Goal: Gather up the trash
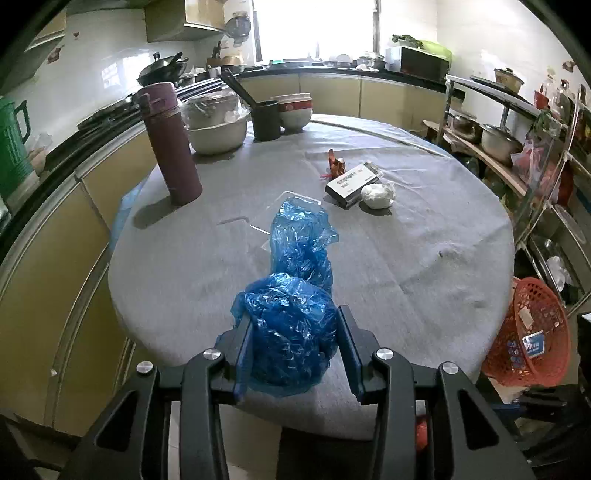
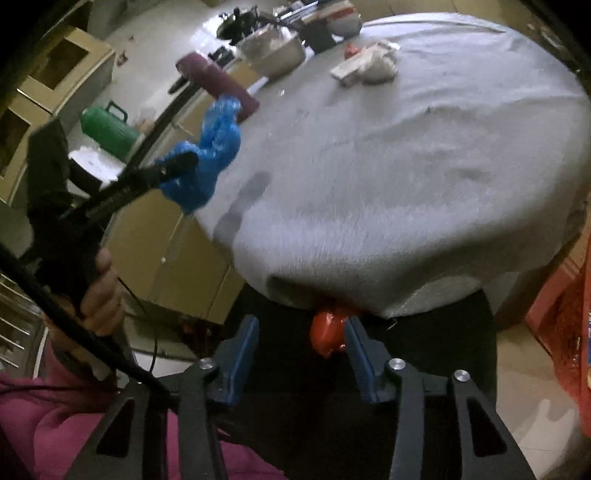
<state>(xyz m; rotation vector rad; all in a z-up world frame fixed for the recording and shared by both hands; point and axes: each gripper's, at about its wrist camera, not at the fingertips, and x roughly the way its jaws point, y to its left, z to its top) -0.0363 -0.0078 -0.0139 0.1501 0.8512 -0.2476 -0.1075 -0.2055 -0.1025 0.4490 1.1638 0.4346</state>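
My left view sharp; window (image 1: pixel 314 26) blown out, backlighting counter (image 1: pixel 424 240). My right view dim, motion-blurred. Fisheye bends, darkens edges.

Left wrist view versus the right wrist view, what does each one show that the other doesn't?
Only the left wrist view shows the orange basket beside the table, the shelves of pots, the window and the left tongs from behind, shut on the blue plastic bag.

Only the right wrist view shows the right tongs standing open, a red bag under the table edge beyond them, and the person's hand.

Both show the grey-covered round table, the blue bag, the maroon flask, the green jug, the flat box and the white wad.
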